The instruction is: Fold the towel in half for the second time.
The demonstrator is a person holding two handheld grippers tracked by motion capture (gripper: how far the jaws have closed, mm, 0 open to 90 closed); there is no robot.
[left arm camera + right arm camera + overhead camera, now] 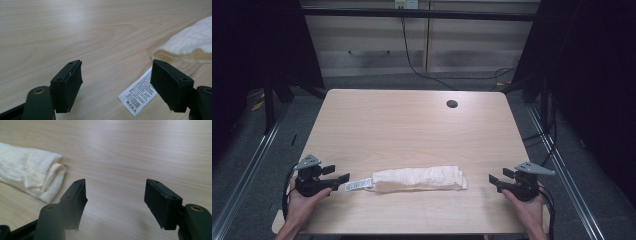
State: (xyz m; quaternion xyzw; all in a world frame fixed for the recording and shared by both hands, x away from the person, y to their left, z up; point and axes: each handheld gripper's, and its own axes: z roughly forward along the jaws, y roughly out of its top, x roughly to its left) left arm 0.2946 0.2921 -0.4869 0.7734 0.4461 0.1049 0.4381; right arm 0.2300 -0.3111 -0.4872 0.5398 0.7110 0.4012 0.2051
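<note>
A cream cloth (419,178) folded into a long strip lies across the near part of the wooden table (412,125), and a white printed label (358,185) sticks out of its left end. My left gripper (343,178) sits just left of that label, pointing at it, jaws open and empty. In the left gripper view the label (138,96) lies flat by the right jaw and the cloth's end (190,46) is beyond it. My right gripper (493,181) is a short gap off the cloth's right end, open and empty. The right gripper view shows the layered end (30,175) to the left of its jaws (115,187).
A round cable hole (452,104) sits near the table's far right. Dark frame posts (269,100) flank the table, and cables (412,60) run over the floor behind. The table's front edge lies just under both hands.
</note>
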